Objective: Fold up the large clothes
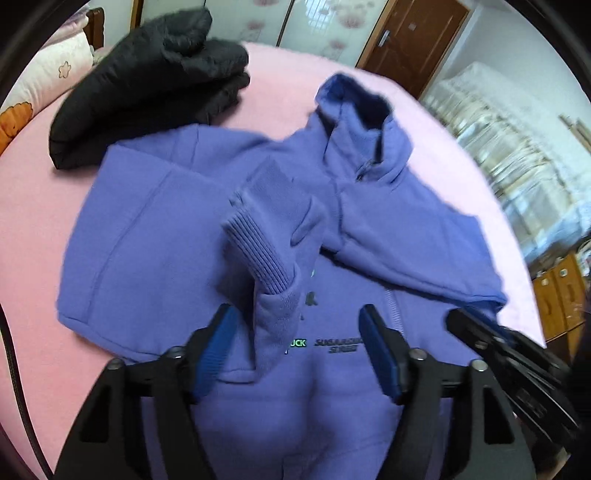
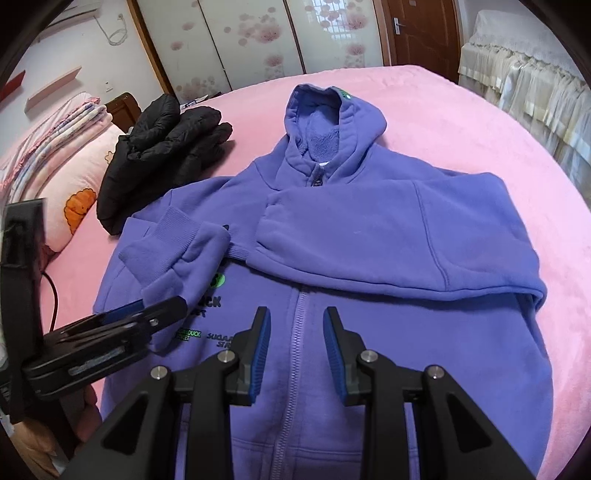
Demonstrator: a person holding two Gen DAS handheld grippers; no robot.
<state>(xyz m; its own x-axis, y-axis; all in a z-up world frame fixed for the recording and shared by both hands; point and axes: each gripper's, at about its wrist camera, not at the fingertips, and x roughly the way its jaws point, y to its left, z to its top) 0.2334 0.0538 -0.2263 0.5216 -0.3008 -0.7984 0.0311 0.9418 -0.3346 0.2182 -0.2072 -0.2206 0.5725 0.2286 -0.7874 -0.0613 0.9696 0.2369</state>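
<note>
1. At the far left, a pillow [image 2: 79, 192] with an orange flower print lies on the pink bed [image 2: 480, 122], with folded blankets [image 2: 55, 122] stacked behind it.
2. Just right of the pillow sits a folded black puffer jacket [image 2: 162, 147], its lower edge touching or nearly touching the shoulder of the purple hoodie [image 2: 369, 229].
3. The left gripper [image 1: 299, 336] reaches in from the left edge of the right wrist view. Its fingers [image 1: 218, 343] stand wide apart. The ribbed cuff of the left sleeve [image 1: 266, 240] rises between them, close to the left pad; the pads do not press on it.
4. The hoodie lies face up across the middle of the bed, zipper [image 2: 299, 332] closed, hood [image 2: 328, 118] pointing toward the far wardrobe doors [image 2: 258, 37]. Green and black lettering [image 2: 210, 332] shows on the chest beside the zipper.
5. The right gripper [image 2: 297, 343] hovers over the zipper on the lower chest, its fingers [image 2: 334, 343] partly apart with nothing between them.
6. The right sleeve [image 2: 388, 236] is folded across the chest, its cuff lying near the left sleeve's cuff.
7. At the far right, a brown door [image 2: 417, 33] and a piece of furniture under a pale lace cover [image 2: 524, 74] stand beyond the bed.
</note>
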